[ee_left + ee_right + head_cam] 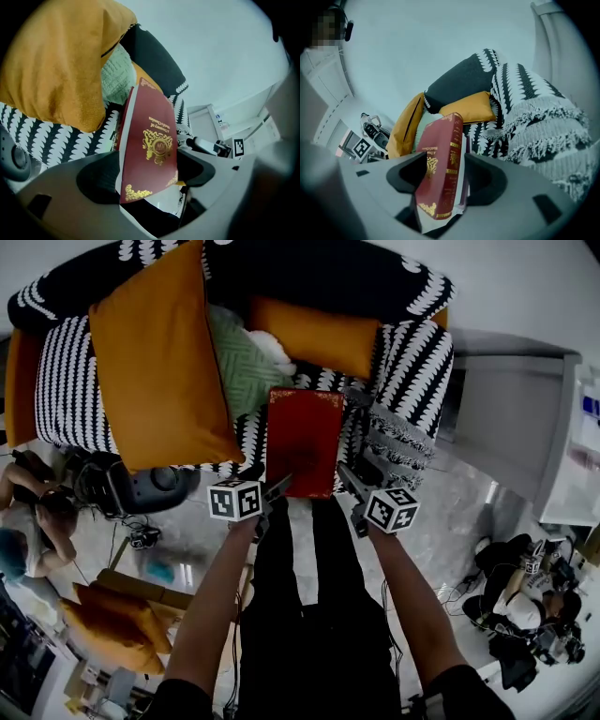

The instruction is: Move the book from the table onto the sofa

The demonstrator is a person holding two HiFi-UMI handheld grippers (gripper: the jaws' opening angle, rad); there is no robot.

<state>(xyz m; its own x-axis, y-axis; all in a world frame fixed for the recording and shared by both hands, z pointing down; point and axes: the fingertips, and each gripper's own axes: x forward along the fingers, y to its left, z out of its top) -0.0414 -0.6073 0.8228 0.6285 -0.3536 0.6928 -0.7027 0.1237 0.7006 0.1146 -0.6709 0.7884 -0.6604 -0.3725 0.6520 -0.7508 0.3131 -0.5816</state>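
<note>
A red hardback book (303,442) with gold ornament hangs between my two grippers, over the front edge of the black-and-white patterned sofa (66,381). My left gripper (279,487) is shut on the book's near left corner. My right gripper (345,474) is shut on its near right corner. In the left gripper view the book's cover (150,145) stands between the jaws of the left gripper (147,173). In the right gripper view the spine (449,159) fills the gap of the right gripper (440,180).
On the sofa lie a large orange cushion (159,352), a smaller orange one (314,334), a green cushion (239,362) and a fringed throw (398,442). A white cabinet (525,418) stands to the right. People sit on the floor at left (28,521) and right (525,596).
</note>
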